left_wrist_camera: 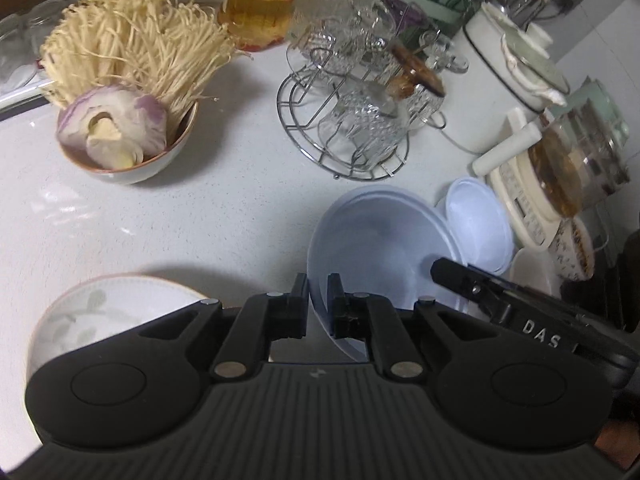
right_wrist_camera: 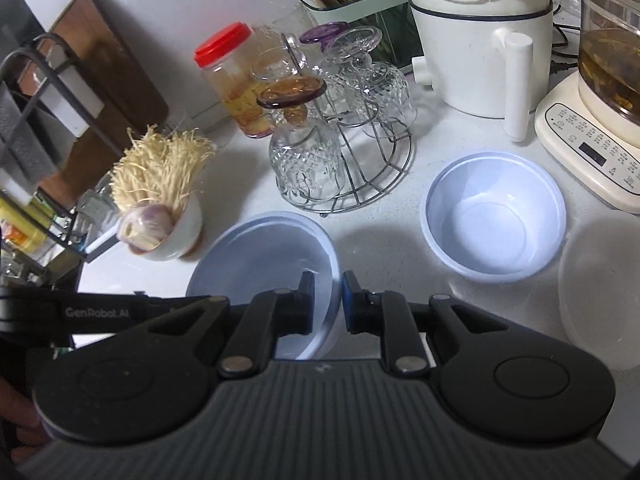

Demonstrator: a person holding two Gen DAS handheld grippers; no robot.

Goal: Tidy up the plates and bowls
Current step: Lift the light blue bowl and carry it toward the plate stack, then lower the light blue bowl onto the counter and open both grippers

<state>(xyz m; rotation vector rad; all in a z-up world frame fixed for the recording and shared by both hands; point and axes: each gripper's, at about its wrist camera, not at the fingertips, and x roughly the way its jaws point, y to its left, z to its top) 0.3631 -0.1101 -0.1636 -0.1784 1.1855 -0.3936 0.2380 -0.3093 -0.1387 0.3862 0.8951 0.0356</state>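
pale blue bowl (right_wrist_camera: 264,248), gripped on opposite rims by both tongs, left (left_wrist_camera: 318,306) and right (right_wrist_camera: 326,300); second bowl (right_wrist_camera: 496,216) rests on table (left_wrist_camera: 200,208), nearer the right tongs.

The big bowl (right_wrist_camera: 264,264) was pale blue, and so was the smaller bowl (right_wrist_camera: 496,216) near it. The plate (left_wrist_camera: 116,308) was white with soft grey-green leaves painted on it and a thin brown rim. The bowl of mushrooms (left_wrist_camera: 132,160) was white with a brown edge, the mushrooms (left_wrist_camera: 132,40) were pale yellow, and the onion (left_wrist_camera: 112,124) was white and purple. The jar (right_wrist_camera: 236,84) had a red lid. The kettle (right_wrist_camera: 476,52) was white. Both grippers (left_wrist_camera: 318,304) (right_wrist_camera: 328,300) were black. The counter (left_wrist_camera: 200,220) was white with tiny specks.
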